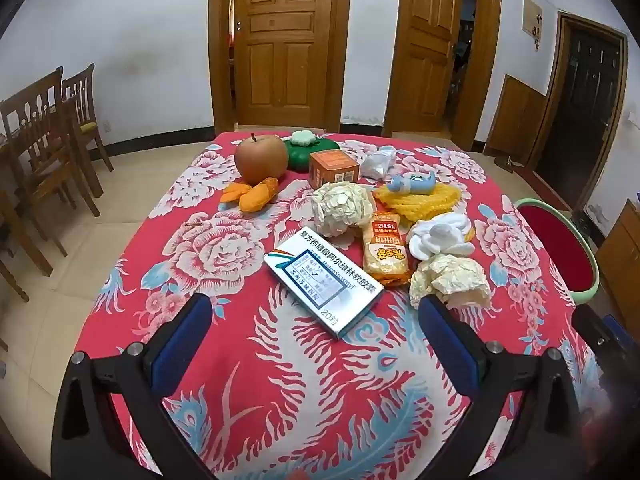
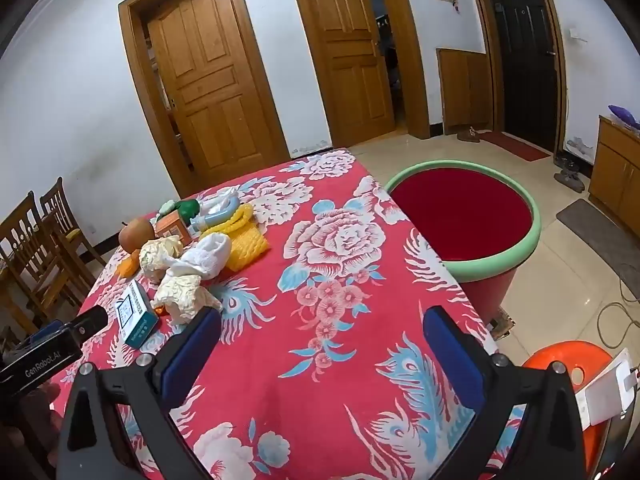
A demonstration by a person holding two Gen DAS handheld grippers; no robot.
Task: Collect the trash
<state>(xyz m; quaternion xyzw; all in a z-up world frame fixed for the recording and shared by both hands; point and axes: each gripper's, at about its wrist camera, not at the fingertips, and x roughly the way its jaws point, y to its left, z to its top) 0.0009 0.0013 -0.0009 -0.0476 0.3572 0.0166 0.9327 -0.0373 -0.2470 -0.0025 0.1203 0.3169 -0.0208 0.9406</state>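
A table under a red floral cloth (image 1: 224,248) carries a cluster of items. A white medicine box (image 1: 323,280) lies nearest my left gripper (image 1: 316,312), which is open and empty above the cloth. Behind the box sit a crumpled paper ball (image 1: 342,208), an orange snack packet (image 1: 385,252), white tissue (image 1: 440,238) and a second crumpled paper ball (image 1: 450,280). My right gripper (image 2: 322,326) hangs open over bare cloth, with that paper ball (image 2: 184,294) just left of its left finger. A red bin with a green rim (image 2: 464,216) stands beside the table's right edge.
Farther back lie an apple (image 1: 261,158), orange peel pieces (image 1: 256,196), a green container (image 1: 310,152), an orange box (image 1: 334,168), a blue toy (image 1: 416,182) on yellow netting (image 1: 424,200) and a plastic wrapper (image 1: 378,162). Wooden chairs (image 1: 44,140) stand left; an orange stool (image 2: 568,364) right.
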